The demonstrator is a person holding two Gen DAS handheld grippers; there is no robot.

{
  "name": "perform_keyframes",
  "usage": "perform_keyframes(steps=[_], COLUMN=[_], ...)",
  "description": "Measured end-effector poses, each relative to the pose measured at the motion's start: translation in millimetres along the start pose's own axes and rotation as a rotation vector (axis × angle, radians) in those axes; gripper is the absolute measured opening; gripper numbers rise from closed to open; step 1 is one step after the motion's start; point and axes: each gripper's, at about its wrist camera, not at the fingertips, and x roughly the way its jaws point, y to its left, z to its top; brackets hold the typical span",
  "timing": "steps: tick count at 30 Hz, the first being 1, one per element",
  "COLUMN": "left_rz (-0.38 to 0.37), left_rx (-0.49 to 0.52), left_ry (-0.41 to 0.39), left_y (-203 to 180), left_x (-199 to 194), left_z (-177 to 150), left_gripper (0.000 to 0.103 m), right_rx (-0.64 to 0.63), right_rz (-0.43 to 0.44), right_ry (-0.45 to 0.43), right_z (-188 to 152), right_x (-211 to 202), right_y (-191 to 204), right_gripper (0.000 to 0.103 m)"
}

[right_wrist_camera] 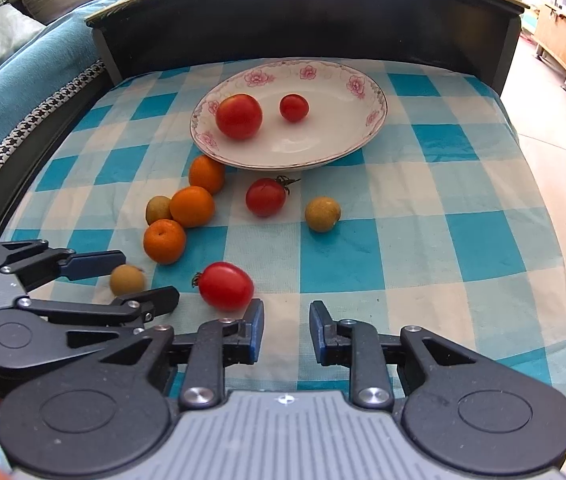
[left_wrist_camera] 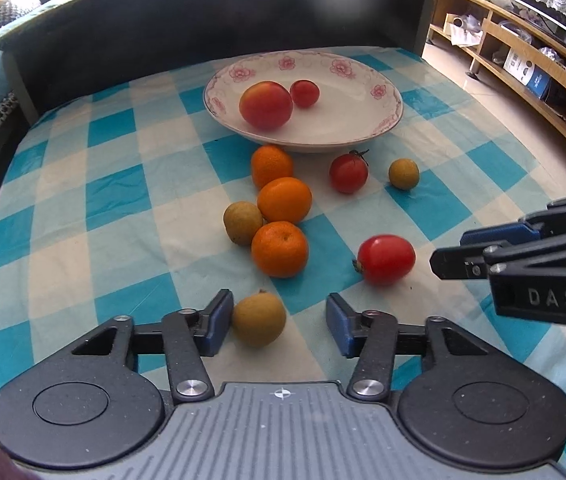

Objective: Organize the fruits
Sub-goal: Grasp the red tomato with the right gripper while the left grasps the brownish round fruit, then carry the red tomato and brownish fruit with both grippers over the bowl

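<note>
Sorting partly done: two tomatoes (left_wrist_camera: 265,105) lie in the plate (left_wrist_camera: 387,120) at 12 o'clock; nine fruits remain outside. Left gripper (left_wrist_camera: 279,320), wide open, empty, straddles a longan (left_wrist_camera: 259,321); right gripper (right_wrist_camera: 286,330) open, empty.

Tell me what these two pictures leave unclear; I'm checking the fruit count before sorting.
- Left wrist view: the brown fruit by the left gripper; whether the left finger touches it is unclear.
- Left wrist view: the right gripper is cut off by the frame edge.
- Both views: the plate hides the cloth behind it.
- Right wrist view: the left gripper partly covers that brown fruit.
</note>
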Motion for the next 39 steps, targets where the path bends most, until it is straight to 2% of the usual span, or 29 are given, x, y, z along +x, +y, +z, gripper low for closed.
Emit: perform_keyframes(steps=[6, 17, 21, 30, 39], left_rz=[-0.010, -0.014, -0.015, -0.037, -0.028], left_rx=[-0.028, -0.022, -0.010, -0.032, -0.061], left_ry=[-0.019, -0.032, -0.028, -0.019, -0.007], left_y=[9.5, 7.3, 6.9, 12.5, 25.3], left_x=[-2.6, 1.6, -0.2, -5.5, -4.7], left_z=[-4.0, -0.6, -1.8, -2.6, -5.0], left_gripper=[0.045, 0.045, 0.037, 0.036, 0.037], right_rx=[-0.011, -0.025, -0.031, -0.146, -0.258], right_rz=[0.004, 0.011, 0.024, 0.062, 0.087], right_ry=[0.000, -0.003, -0.005, -0.026, 0.009], right_z=[1.7, 2.0, 3.3, 5.7, 9.9], right_x=[0.9, 2.7, 3.0, 6.5, 29.8], right_y=[2.9, 5.8, 6.2, 20.3, 36.5], right_gripper=[0.029, 0.032, 0.036, 0.041, 0.041])
